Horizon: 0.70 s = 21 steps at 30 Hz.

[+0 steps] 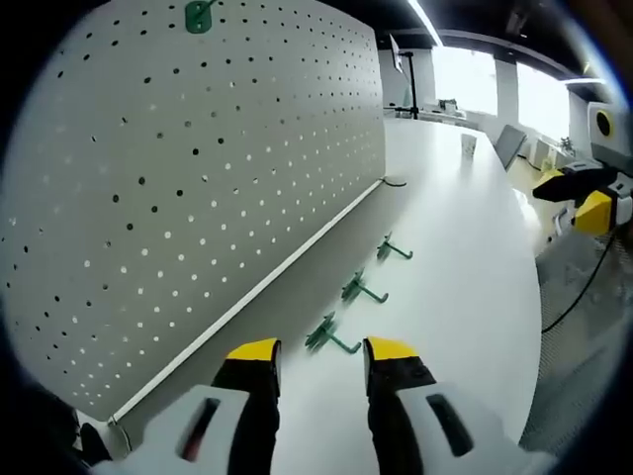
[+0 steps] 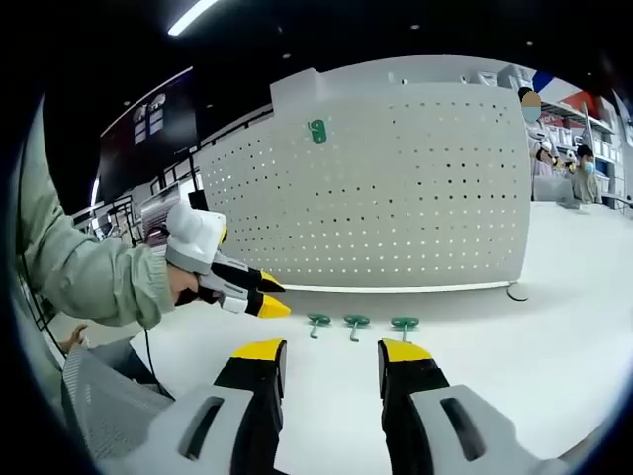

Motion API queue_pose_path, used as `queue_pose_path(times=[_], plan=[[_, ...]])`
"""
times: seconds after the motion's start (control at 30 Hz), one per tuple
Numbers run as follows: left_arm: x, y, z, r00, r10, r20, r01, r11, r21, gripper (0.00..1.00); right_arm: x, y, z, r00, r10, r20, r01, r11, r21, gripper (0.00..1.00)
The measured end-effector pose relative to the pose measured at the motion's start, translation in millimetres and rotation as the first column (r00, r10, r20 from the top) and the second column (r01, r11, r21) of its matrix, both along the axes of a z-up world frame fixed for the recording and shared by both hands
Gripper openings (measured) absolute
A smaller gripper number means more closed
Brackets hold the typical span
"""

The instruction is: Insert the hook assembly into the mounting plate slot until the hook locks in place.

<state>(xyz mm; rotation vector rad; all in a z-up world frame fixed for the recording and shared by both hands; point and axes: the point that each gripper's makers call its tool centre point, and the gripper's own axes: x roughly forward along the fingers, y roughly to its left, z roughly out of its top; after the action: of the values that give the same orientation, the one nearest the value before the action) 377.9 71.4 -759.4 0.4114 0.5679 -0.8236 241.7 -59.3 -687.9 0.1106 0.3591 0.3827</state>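
A white pegboard (image 1: 198,168) (image 2: 396,188) stands upright on the white table (image 1: 455,297). One green hook (image 1: 200,16) (image 2: 317,131) hangs near its top. Three more green hooks lie in a row on the table before the board: (image 1: 329,336), (image 1: 360,290), (image 1: 393,248); in the right gripper view they are (image 2: 317,323), (image 2: 356,324), (image 2: 404,325). My left gripper (image 1: 321,358) is open, just short of the nearest hook, and it also appears as the left gripper (image 2: 259,295) held by a hand in the right gripper view. My right gripper (image 2: 331,354) is open and holds nothing, back from the hooks.
A black cable end (image 1: 395,182) (image 2: 514,293) lies at the board's far corner. The other gripper (image 1: 584,198) shows at the right with a cable trailing down. A green sleeve (image 2: 79,267) reaches in from the left. People stand at desks (image 2: 564,168) far right.
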Motion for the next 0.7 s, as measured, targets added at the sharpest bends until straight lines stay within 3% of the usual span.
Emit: queue_pose_path(times=[0.17, 0.3, 0.5, 0.7], plan=[[9.4, -1, -2.0, 1.000, -0.024, 0.015, 0.024, 1.000, 0.009, 0.32, 0, -1, -1.0, 1.000, -0.005, -0.005, 0.005, 1.000, 0.009, 0.35], [12.9, 0, -12.6, 0.999, -0.048, -0.024, 0.049, 0.998, 0.028, 0.30, 1, -4, -1.5, 1.000, -0.020, -0.007, 0.020, 1.000, 0.010, 0.35], [19.1, 7, -33.9, 0.993, -0.109, -0.042, 0.113, 0.986, 0.120, 0.29, 1, -7, -2.5, 0.999, -0.034, -0.014, 0.035, 0.999, 0.020, 0.35], [22.7, 3, -40.8, 0.985, -0.166, -0.041, 0.171, 0.975, 0.145, 0.27, 2, -9, -3.7, 0.999, -0.041, -0.019, 0.042, 0.999, 0.021, 0.35]])
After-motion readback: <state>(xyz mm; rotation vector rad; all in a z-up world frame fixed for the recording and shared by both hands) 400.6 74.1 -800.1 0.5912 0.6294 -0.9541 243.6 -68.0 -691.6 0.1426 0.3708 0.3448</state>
